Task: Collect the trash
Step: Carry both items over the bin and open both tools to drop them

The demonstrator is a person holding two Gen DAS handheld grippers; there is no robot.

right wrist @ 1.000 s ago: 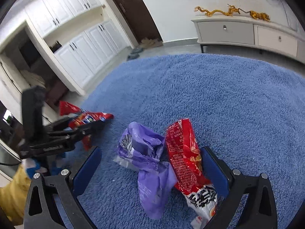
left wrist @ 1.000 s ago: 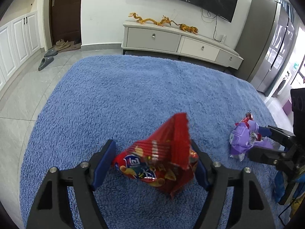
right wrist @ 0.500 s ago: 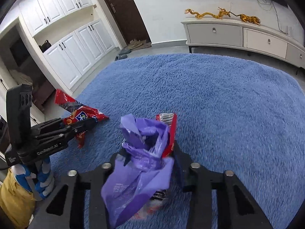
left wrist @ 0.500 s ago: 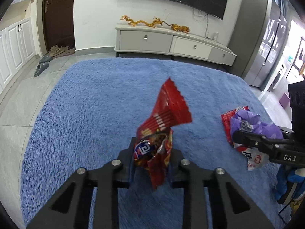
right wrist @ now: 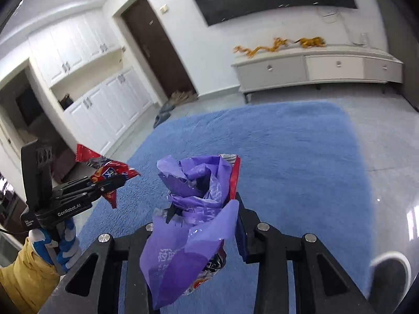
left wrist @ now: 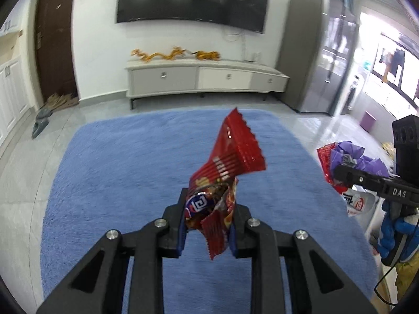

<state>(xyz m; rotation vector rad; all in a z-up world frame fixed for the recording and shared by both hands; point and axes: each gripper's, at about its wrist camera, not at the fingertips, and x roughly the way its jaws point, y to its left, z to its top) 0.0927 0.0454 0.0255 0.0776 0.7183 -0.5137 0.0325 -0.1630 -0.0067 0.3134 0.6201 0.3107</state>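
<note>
My left gripper (left wrist: 208, 216) is shut on a red snack wrapper (left wrist: 230, 157) and holds it well above the blue rug (left wrist: 131, 162). My right gripper (right wrist: 201, 217) is shut on a crumpled purple bag (right wrist: 193, 209) together with a red-and-white wrapper (right wrist: 234, 175), also lifted off the rug (right wrist: 301, 157). In the left wrist view the right gripper (left wrist: 340, 174) shows at the right with its purple bag (left wrist: 366, 162). In the right wrist view the left gripper (right wrist: 112, 181) shows at the left with the red wrapper (right wrist: 104, 167).
A white TV cabinet (left wrist: 204, 78) stands past the rug under a wall TV (left wrist: 193, 0). A dark door (right wrist: 154, 52) and white cupboards (right wrist: 104, 104) are to the left. A grey fridge (left wrist: 316, 65) stands at the right. Slippers (left wrist: 40, 125) lie on the tile floor.
Both grippers have closed on their trash and risen from the rug. The views have tilted up, showing more of the room.
</note>
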